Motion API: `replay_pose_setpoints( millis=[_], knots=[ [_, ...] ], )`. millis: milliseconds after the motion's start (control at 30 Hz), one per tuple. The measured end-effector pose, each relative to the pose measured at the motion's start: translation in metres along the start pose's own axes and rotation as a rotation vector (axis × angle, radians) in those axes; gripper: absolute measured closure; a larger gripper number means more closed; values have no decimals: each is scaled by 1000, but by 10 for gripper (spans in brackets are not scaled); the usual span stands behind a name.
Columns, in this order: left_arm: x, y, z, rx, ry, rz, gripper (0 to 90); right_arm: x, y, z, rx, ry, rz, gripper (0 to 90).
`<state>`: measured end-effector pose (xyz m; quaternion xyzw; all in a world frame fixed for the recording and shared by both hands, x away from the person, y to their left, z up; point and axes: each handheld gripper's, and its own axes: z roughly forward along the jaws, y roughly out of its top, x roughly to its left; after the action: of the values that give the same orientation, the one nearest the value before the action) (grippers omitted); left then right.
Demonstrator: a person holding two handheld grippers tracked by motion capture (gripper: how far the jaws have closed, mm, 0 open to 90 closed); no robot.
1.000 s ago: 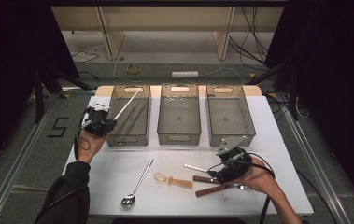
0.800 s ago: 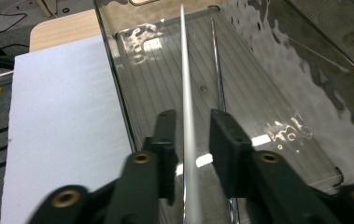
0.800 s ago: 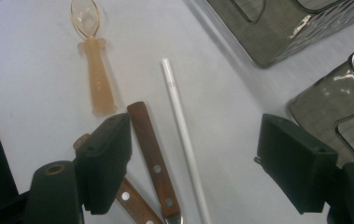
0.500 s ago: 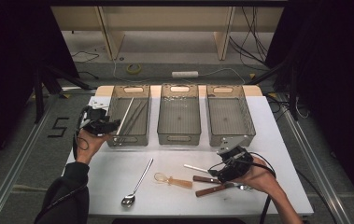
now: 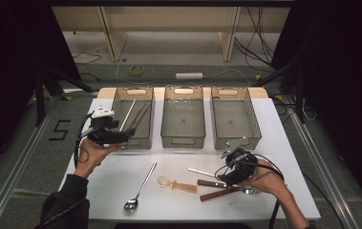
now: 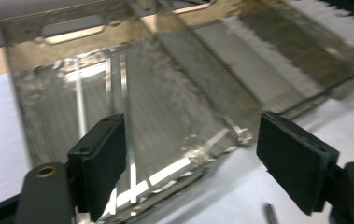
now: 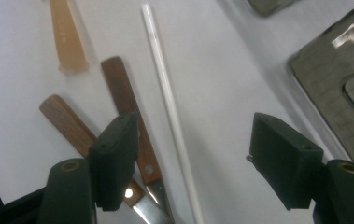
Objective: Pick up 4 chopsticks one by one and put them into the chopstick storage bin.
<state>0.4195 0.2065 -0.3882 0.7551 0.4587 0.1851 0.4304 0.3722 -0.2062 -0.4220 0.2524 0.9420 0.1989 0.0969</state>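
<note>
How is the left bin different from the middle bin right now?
The left bin has thin sticks lying in it; the middle bin looks bare. The left tongs hover open at the left bin's near edge, while nothing is near the middle bin. Both are the same clear, smoky plastic, set side by side with slotted handles.

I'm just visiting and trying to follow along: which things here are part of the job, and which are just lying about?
Part of the job:
- left gripper, jaws just opened, nothing between them
- left bin, white stick inside
- right gripper, open over a white stick
- two knives

Lying about:
- spoon
- amber spoon
- middle bin
- right bin
- tape roll
- power strip
</note>
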Motion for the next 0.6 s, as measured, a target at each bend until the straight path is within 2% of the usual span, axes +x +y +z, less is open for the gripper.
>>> replay_pose_setpoints(
  millis=[233, 300, 333, 400, 467, 600],
  knots=[
    [-26, -11, -10, -36, -100, 3, 188, -5, 1, 10, 91, 30, -26, 445],
    [-34, -13, -13, -44, -110, 26, 183, -6, 1, 14, 125, 32, -22, 472],
    [-38, -14, -14, -52, -118, 31, 183, -7, 1, 15, 133, 33, -36, 480],
    [-44, -17, -15, -64, -138, 32, 181, -8, 1, 17, 152, 41, -32, 505],
    [-50, -21, -16, -70, -147, 48, 179, -10, 2, 19, 163, 39, -42, 529],
    [-58, -30, -16, -83, -159, 52, 176, -12, 2, 23, 185, 46, -48, 563]
  ],
)
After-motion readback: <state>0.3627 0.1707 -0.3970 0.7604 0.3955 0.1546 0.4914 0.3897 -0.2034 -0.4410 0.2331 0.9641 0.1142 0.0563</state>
